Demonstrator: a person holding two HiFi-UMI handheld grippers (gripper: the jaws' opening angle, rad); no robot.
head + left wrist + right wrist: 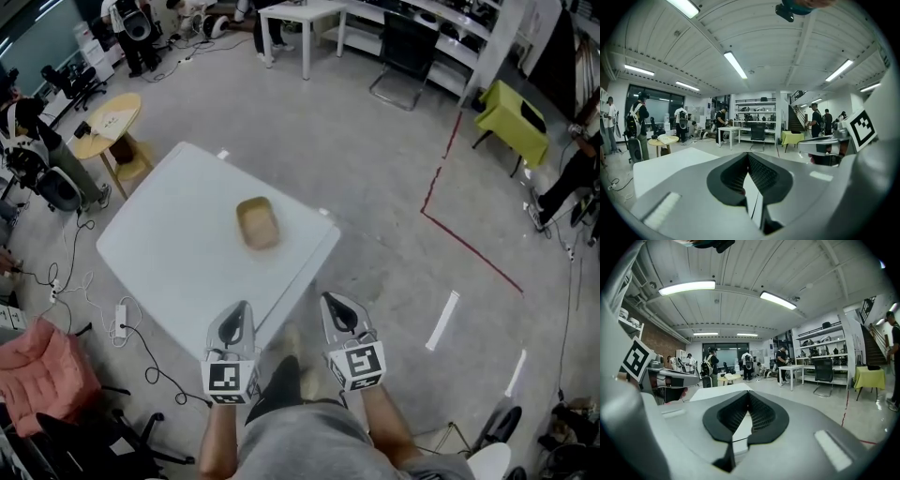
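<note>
A white table [178, 253] stands in front of me, turned cornerwise. On it lies a shallow tan wooden tray [258, 223], near the far right side. My left gripper [242, 309] hovers over the table's near edge, jaws closed tip to tip with nothing between them. My right gripper [331, 300] is held level with it, just past the table's right corner and over the floor, also shut and empty. In the left gripper view the closed left gripper [748, 155] points across the table top [661, 166]. The right gripper view shows the right gripper [748, 393] shut, with the table [719, 392] ahead.
A round wooden side table [111, 120] stands left of the white table, a pink seat [42, 370] at near left. A power strip [120, 319] and cables lie on the floor. Red tape [450, 225], a yellow-green covered table [514, 120], a black chair [403, 52] and several people are farther off.
</note>
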